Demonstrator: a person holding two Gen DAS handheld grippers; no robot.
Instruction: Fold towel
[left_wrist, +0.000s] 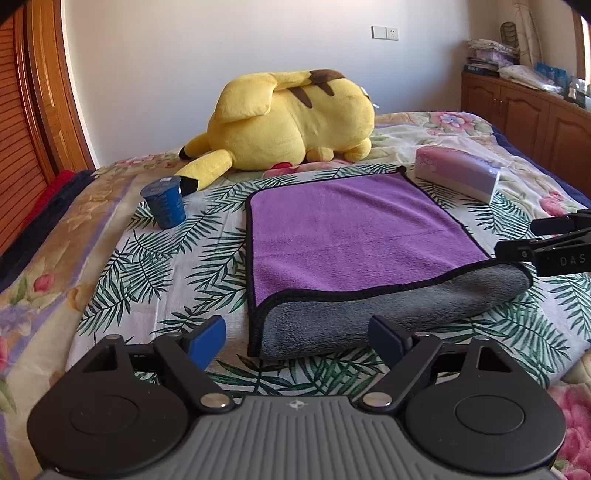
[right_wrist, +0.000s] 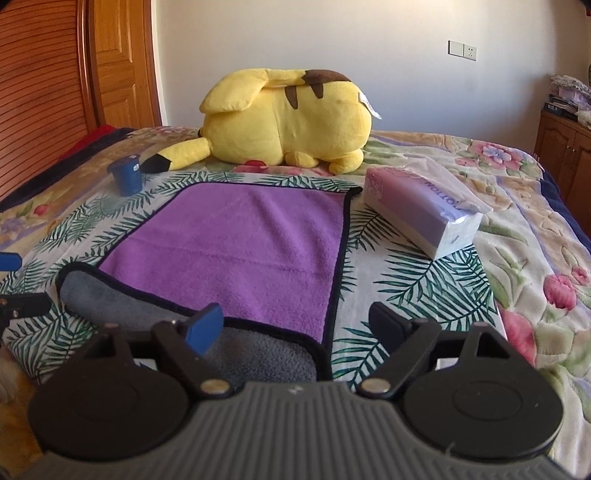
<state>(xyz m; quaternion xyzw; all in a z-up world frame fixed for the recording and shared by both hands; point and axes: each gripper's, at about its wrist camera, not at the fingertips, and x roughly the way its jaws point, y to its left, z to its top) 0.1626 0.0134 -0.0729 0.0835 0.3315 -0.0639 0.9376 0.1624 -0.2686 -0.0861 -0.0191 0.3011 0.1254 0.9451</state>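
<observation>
Towel (left_wrist: 354, 229): ahead of both, long axis running away, near edge rolled over.
Left gripper (left_wrist: 297, 338): wide open, empty.
Right gripper (right_wrist: 295, 323): wide open, empty.

Both wrist views are bright with daylight from the right, which washes out the floral bedspread (right_wrist: 524, 236) at its right edge and leaves the wooden wardrobe (left_wrist: 22, 122) by its left edge in shade. The fisheye lenses bow the wardrobe and the white wall (left_wrist: 184, 74) into curves and darken the frame corners. The purple towel (right_wrist: 236, 236) is fairly sharp mid-frame, while its grey fold nearest the right camera looks soft.
</observation>
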